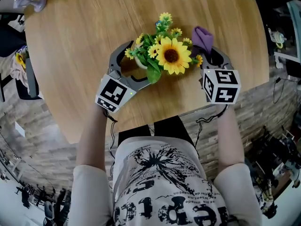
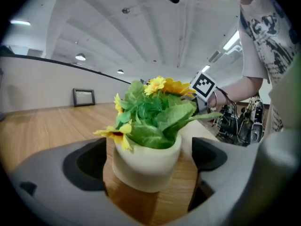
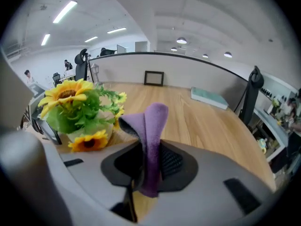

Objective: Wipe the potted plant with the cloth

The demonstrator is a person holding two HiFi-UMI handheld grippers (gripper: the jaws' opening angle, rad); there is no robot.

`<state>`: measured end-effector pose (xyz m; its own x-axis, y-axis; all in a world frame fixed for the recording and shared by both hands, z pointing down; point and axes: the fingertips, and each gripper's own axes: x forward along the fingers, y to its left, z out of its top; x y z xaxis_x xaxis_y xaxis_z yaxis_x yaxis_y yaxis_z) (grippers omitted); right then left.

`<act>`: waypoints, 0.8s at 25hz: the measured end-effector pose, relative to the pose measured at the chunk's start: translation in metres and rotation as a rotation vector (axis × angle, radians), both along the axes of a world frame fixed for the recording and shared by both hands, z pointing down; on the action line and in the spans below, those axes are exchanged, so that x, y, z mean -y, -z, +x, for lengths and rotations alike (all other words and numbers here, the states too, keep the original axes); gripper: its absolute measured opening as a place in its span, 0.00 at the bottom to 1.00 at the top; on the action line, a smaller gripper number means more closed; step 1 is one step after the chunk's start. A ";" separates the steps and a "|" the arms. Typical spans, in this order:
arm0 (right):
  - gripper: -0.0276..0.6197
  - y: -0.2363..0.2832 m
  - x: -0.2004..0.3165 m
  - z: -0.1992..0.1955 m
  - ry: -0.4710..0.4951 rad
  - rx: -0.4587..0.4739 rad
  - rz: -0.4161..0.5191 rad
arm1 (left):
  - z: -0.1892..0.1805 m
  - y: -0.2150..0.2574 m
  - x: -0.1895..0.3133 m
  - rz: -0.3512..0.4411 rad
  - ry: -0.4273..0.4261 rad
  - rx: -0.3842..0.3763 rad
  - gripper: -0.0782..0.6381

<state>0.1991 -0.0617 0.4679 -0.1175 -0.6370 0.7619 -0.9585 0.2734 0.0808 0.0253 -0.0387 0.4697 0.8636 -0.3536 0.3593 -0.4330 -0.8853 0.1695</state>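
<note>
The potted plant (image 1: 171, 55), sunflowers and green leaves in a small white pot (image 2: 146, 164), stands near the front of the round wooden table (image 1: 70, 41). My left gripper (image 1: 139, 63) sits low at the pot, jaws wide apart on either side of it. A gap shows between the pads (image 2: 87, 164) and the pot wall. My right gripper (image 1: 207, 51) is just right of the flowers, shut on a purple cloth (image 1: 202, 37). In the right gripper view the cloth (image 3: 151, 131) stands up folded from the jaws, with the plant (image 3: 75, 107) to its left.
A clear glass object (image 1: 29, 2) lies at the table's far left edge. A teal book (image 3: 209, 98) and a small picture frame (image 3: 154, 78) sit at the far side. The table's front edge runs close to my body; cluttered equipment (image 1: 277, 154) surrounds the table.
</note>
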 end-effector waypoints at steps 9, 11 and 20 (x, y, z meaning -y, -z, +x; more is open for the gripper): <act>0.17 0.017 0.033 0.002 0.013 0.008 0.149 | 0.018 -0.013 0.010 0.046 -0.099 0.085 0.89; 0.17 0.019 0.037 0.000 0.012 0.008 0.162 | 0.021 -0.017 0.011 0.053 -0.108 0.101 0.85; 0.17 0.007 0.027 -0.004 0.019 0.022 0.094 | 0.024 -0.020 0.010 0.048 -0.136 0.088 0.85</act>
<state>0.1949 -0.0887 0.4604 -0.1469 -0.7032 0.6957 -0.9549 0.2842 0.0857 0.0498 -0.0489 0.4898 0.8707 -0.2544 0.4209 -0.3201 -0.9429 0.0923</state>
